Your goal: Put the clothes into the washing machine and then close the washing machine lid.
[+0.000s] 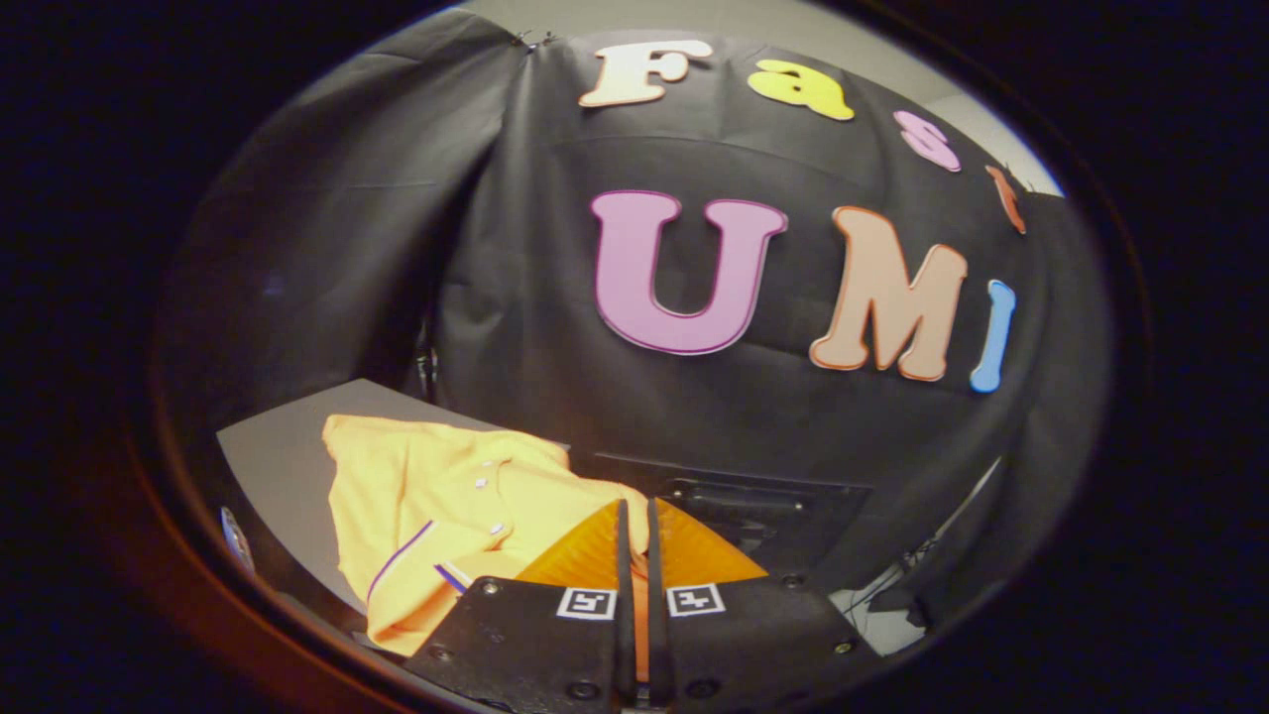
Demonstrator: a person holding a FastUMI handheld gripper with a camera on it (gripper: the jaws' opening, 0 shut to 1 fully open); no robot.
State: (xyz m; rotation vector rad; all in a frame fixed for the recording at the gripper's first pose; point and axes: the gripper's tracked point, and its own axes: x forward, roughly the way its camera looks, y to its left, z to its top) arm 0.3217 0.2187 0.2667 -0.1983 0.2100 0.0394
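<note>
One garment is seen: a yellow shirt with a line of small pale buttons, three of which can be counted, and thin dark piping along one edge and at a cuff or collar corner. One grey surface is seen beneath it, and the shirt is draped over the near right part of that surface. From the fingertips, the bulk of the cloth lies at about ten o'clock, while its nearest fold reaches right up to the fingers.

One gripper is seen, with two fingers brought almost together, so that a narrow slit is left between them. A strip of the shirt's cloth is seen in that slit and at the tips, and the fabric appears to be pinched between both fingers. Two square black-and-white markers are counted on the gripper body, one on each finger base.

One dark, boxy object is seen just beyond the fingers, at about one to two o'clock from the tips; whether it is the washing machine cannot be told, and no lid can be made out with certainty. It is partly hidden by the right finger. One black cloth wall is hung behind everything, from nine o'clock round to three o'clock. Thin cables are seen at about three o'clock, below the cloth's lower edge.
</note>
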